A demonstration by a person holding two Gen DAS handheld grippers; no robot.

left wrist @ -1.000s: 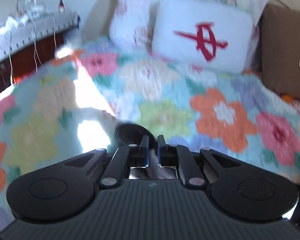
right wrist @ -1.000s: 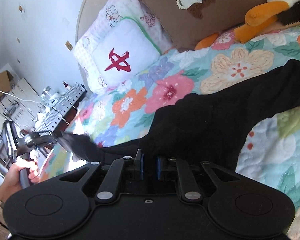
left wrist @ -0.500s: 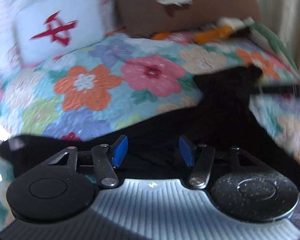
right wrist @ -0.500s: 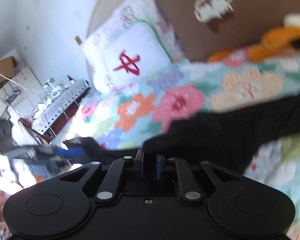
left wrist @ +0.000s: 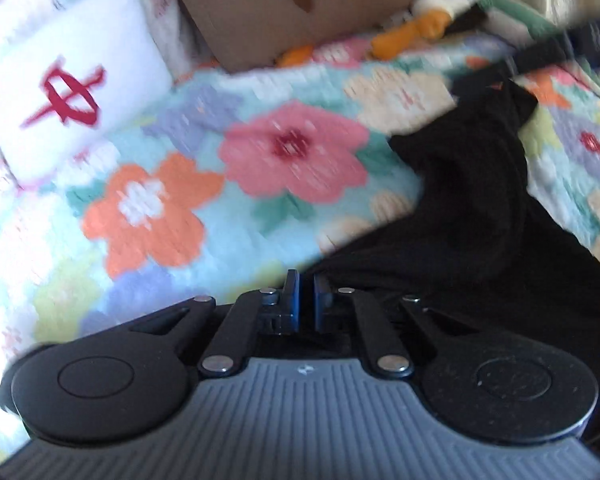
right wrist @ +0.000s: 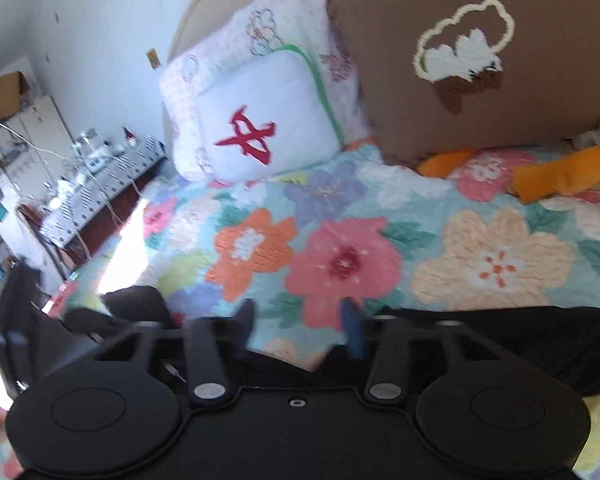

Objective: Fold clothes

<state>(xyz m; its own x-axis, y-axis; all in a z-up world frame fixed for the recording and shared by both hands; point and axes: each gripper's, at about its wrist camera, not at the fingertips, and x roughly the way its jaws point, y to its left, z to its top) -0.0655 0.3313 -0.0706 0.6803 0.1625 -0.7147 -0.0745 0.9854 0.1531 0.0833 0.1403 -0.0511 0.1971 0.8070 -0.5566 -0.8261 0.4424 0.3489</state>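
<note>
We saw one black garment point(left wrist: 472, 200) lying crumpled on the floral quilt point(left wrist: 148, 208) of the bed, no visible print, bunched into a ridge that ran from the near edge toward the far right in the left wrist view. In the right wrist view the same garment point(right wrist: 520, 344) stretched as a dark band across the near quilt point(right wrist: 492, 268), reaching left to a lump near the bed edge. Both views were motion-blurred.

No containers were in view. At the head of the bed sat a white pillow with a red mark point(right wrist: 256, 140), a brown cushion point(right wrist: 480, 56) with a white motif, and an orange plush toy point(right wrist: 564, 176).

Left tongs point(left wrist: 305, 300): blue pads nearly together, a narrow slit between them, held low over the garment's near edge. We couldn't tell whether cloth was pinched in the slit.

Right tongs point(right wrist: 300, 328): spread wide, nothing between the fingers, quilt showing through the gap, hovering just above the garment's near edge. The left tool point(right wrist: 16, 320) showed as a dark blur at far left of the right wrist view, beside the garment's lump.
</note>
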